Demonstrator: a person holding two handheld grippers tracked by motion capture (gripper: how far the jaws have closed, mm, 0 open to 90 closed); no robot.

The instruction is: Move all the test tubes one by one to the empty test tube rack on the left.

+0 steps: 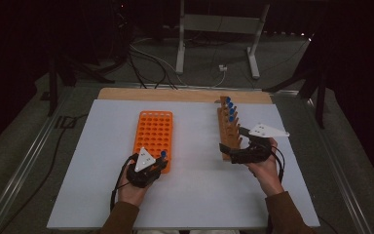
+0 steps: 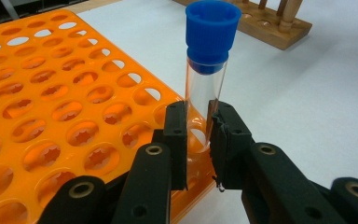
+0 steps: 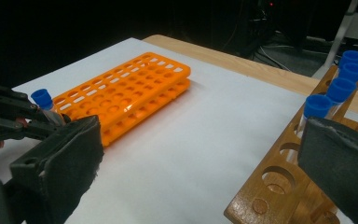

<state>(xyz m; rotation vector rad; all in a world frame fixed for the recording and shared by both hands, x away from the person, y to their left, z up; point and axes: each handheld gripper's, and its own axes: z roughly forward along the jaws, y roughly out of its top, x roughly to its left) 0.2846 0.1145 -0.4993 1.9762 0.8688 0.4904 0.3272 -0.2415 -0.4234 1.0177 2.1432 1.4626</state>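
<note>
Left gripper [image 2: 198, 140] clamps a clear tube [image 2: 205, 95] with a blue cap [image 2: 213, 32], its jaws pressed on the glass low down so the tube's foot is hidden behind them. The tube stands nearly upright at the near right corner of the orange rack [image 2: 51, 107], its lower end in or just above a corner hole; which, I cannot tell, since the jaws cover it. In the high view that gripper [image 1: 161, 160] sits at the rack's [image 1: 154, 131] near end, with the cap [image 1: 163, 153] a mere blue dot there. The rack lies on the white table [image 1: 195, 195], left of centre.

Right gripper [image 3: 200, 163] has its jaws standing wide apart with nothing pinched, one jaw on each side of the near end of the wooden rack [image 3: 279, 186], whose near end is cut off at the picture's bottom edge. Four blue-capped tubes [image 3: 339, 88] stand in its far holes, partly hidden behind the right-hand jaw. From above, this gripper [image 1: 229, 151] rests against the wooden rack's [image 1: 229, 126] near end, right of centre.
</note>
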